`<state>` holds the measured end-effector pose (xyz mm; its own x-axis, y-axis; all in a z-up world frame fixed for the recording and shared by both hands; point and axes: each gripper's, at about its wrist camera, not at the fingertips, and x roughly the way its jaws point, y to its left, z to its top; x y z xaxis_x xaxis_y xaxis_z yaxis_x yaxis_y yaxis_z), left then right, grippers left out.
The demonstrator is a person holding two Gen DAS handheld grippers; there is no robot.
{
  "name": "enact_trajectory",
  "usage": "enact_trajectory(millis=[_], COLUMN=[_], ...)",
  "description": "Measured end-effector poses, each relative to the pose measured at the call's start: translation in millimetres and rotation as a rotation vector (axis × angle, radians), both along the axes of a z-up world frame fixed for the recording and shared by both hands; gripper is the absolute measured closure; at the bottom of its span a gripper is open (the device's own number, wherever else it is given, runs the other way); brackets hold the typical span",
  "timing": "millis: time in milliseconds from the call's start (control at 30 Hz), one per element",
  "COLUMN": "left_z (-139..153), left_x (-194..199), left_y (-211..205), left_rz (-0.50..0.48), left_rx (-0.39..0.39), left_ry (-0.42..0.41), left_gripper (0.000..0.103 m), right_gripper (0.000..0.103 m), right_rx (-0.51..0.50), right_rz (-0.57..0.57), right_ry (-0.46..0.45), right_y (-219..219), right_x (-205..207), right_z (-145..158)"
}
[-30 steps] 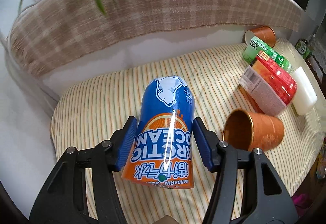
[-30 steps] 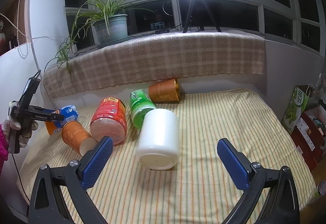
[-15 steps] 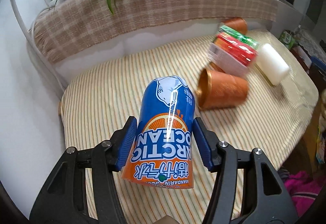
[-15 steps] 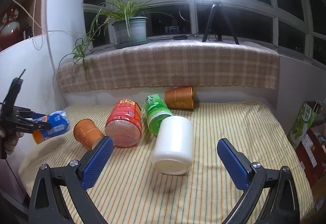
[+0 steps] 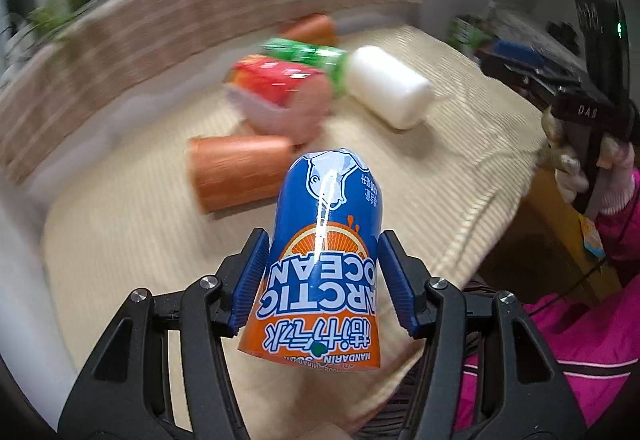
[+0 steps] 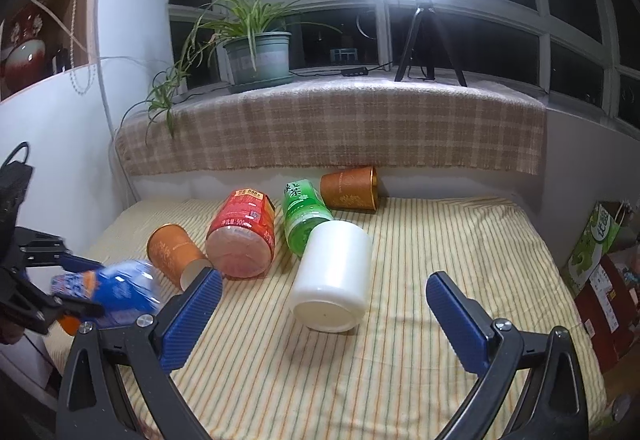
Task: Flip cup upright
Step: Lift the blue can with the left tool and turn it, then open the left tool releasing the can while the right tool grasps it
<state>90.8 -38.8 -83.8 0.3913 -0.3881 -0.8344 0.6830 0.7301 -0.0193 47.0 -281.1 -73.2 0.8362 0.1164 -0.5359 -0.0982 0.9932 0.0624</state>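
My left gripper (image 5: 322, 282) is shut on a blue and orange "Arctic Ocean" cup (image 5: 326, 256), its print upside down and its wide rim toward the camera, held in the air above the striped bed (image 5: 120, 240). The cup also shows blurred at the far left of the right wrist view (image 6: 116, 290), between the left gripper's black fingers (image 6: 52, 304). My right gripper (image 6: 320, 316) is open and empty above the bed's front part, facing a white cup (image 6: 334, 274) lying on its side.
Lying on the striped bed (image 6: 440, 240) are two orange cups (image 6: 172, 250) (image 6: 352, 187), a red jar (image 6: 244, 236) and a green bottle (image 6: 302, 213). A plaid-covered ledge with a potted plant (image 6: 256, 51) and lamp tripod runs behind. Boxes (image 6: 600, 240) stand at right.
My left gripper has swung to the right with the cup and tipped over the bed's front edge; the view is motion-blurred. The right gripper has risen slightly and stays open.
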Motion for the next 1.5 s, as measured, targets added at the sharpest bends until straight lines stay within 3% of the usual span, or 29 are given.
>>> enact_trajectory(millis=[267,500,567,667,900,1167,1500], left_z=[-30,-41,-41,-36,-16,-20,-31], left_x=[13,21,22,20,0,-46,-83], left_y=[-51,-55,-51,-43,-7,51,76], left_rz=[-0.102,-0.114,-0.105,-0.088,-0.010,0.192,0.324], left_rx=[0.005,0.019,0.025,0.003,-0.010,-0.026,-0.081], left_ry=[0.029,0.054,0.060,0.057,0.038,0.094,0.128], left_gripper=[0.045,0.042,0.040,0.028,0.026,0.026,0.026], right_gripper=[0.000,0.000,0.000,0.000,0.003,0.012,0.017], right_rx=[-0.023,-0.152,-0.197,-0.270,-0.419,-0.735,-1.092], right_rz=[0.165,0.392,0.452,0.546,0.769,1.079,1.264], right_ry=[0.057,0.107,0.119,0.132,0.176,0.233,0.266], right_y=[-4,23,33,49,88,155,198], right_x=[6,17,19,21,27,18,14], right_z=[7,10,9,10,9,-29,-76])
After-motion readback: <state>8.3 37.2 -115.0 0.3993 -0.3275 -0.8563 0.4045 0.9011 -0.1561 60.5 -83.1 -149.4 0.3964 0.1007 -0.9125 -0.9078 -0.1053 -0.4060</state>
